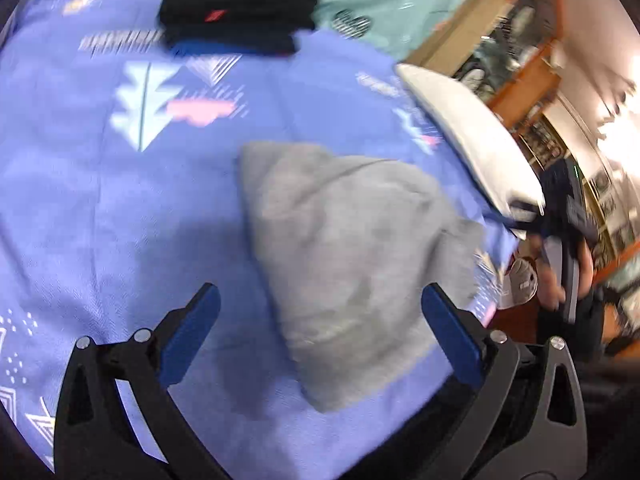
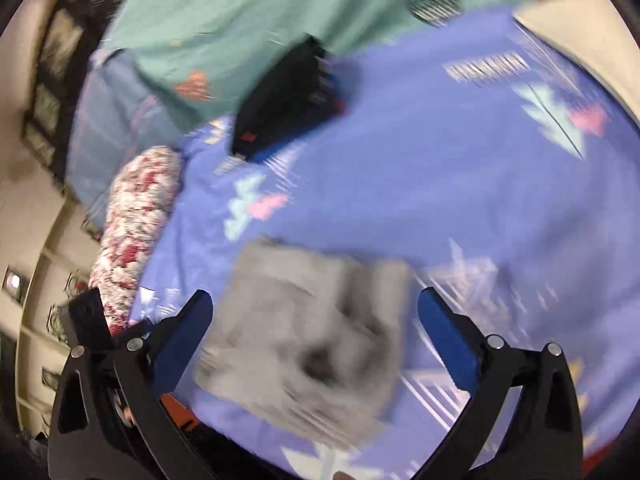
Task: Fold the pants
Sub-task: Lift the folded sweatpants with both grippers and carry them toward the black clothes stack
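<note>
Grey pants (image 1: 344, 248) lie folded in a compact bundle on the blue patterned bedsheet (image 1: 120, 208). My left gripper (image 1: 320, 300) is open above the bundle's near part, its blue pads on either side and apart from the cloth. In the right wrist view the grey pants (image 2: 308, 340) lie blurred between the open fingers of my right gripper (image 2: 314, 308), which holds nothing.
A stack of folded dark clothes (image 1: 236, 12) sits at the far side of the sheet, also in the right wrist view (image 2: 288, 100). A white pillow (image 1: 468, 132) lies at the right edge. A red-and-white floral roll (image 2: 136, 224) and a teal sheet (image 2: 280, 20) lie beyond.
</note>
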### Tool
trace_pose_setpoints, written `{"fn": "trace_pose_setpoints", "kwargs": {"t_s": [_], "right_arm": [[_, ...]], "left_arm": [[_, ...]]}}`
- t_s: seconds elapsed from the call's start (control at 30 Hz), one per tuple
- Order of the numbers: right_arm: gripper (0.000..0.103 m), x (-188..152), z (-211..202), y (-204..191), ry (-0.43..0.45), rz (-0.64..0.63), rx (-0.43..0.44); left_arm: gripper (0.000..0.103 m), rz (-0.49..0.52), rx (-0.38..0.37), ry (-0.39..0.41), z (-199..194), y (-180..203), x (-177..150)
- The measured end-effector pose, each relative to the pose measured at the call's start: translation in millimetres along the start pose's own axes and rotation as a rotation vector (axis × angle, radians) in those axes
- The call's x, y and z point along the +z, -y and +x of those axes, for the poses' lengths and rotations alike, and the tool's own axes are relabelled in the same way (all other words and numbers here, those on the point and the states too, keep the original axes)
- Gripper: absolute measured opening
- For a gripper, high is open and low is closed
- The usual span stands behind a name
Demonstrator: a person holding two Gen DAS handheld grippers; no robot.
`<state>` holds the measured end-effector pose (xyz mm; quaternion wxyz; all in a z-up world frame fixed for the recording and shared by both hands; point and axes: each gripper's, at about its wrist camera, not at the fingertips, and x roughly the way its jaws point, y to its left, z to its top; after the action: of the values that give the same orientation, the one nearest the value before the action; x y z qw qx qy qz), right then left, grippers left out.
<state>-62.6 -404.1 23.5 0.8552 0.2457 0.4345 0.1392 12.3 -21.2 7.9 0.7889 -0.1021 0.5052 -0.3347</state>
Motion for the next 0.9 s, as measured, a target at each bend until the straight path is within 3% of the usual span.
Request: {"fn": "trace_pose_setpoints", "kwargs": {"t_s": [0.1,0.27,0.47,0.57,0.6,0.7,0.9], "right_arm": [[0.102,-27,25,35,-0.123,0.084,0.009],[0.102,-44,81,45,-0.221,0.187,0.2],[0.102,-33,117,22,-0.268,0.141,0.183],[0.1,-33,123,8,-0.264,0.084,0.148],[0.089,-37,119,3,-0.247,0.069,0.121],[0.073,-41,107,-6,-0.183,0.0,0.106],[0.067,-21,65,-51,-0.07,-0.117,0.169]], "left_arm": [[0.101,-0.032,-0.041,-0.107,39,-11,11],[0.101,-0.087,-0.11,-0.201,87,-11,29],[0.101,-0.081,-0.083,-0.202,106,3,32],[0.095,-0.023,-0.072,-0.163,98,19,22],[0.093,0.01,-0.069,-0.151,93,28,21],[0.092,0.038,-0.074,-0.12,77,41,24],[0.092,0.006,-0.136,-0.016,34,40,51]]}}
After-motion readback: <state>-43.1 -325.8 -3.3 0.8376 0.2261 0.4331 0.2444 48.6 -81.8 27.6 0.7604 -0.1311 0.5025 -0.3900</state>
